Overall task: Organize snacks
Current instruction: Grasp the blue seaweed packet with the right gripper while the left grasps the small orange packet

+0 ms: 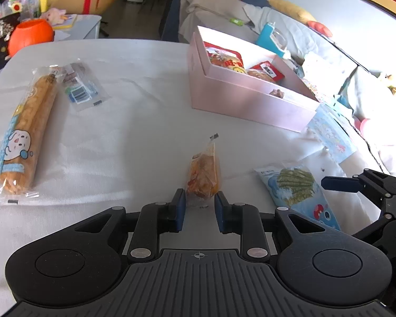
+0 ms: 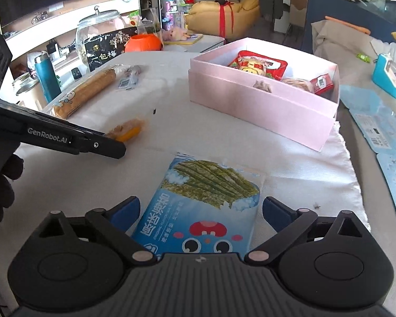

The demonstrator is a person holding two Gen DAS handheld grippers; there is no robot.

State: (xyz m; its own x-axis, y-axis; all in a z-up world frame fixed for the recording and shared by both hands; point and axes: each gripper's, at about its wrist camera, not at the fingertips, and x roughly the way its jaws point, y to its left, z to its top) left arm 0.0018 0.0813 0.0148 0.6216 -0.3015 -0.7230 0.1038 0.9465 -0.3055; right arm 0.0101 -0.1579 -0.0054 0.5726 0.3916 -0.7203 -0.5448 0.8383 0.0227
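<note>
Writing: the side of the left gripper point(image 1: 199, 207) reads "GenRobot.AI" in the right view; the black sign point(image 2: 111, 46) by the glass jar point(image 2: 99, 30) shows "一包梅".
Left gripper: its fingers are apart, one on each side of the near end of the orange snack point(image 1: 203, 174), close to it; I cannot tell if they touch.
Orange snack: small clear bag on the white cloth point(image 1: 105, 142), long way pointing from the gripper toward the pink box point(image 1: 250, 100).
Right gripper point(image 2: 201, 212): wide apart, holding nothing.
Blue pack point(image 2: 206, 206): flat on the cloth between its fingers, green sticks and a red cartoon face on it, long way pointing toward the box.
Pink box: open, with red snack packs point(image 2: 261, 64) inside.
Long bread stick point(image 1: 26, 132): in a clear bag with a cartoon face, far left on the cloth.
</note>
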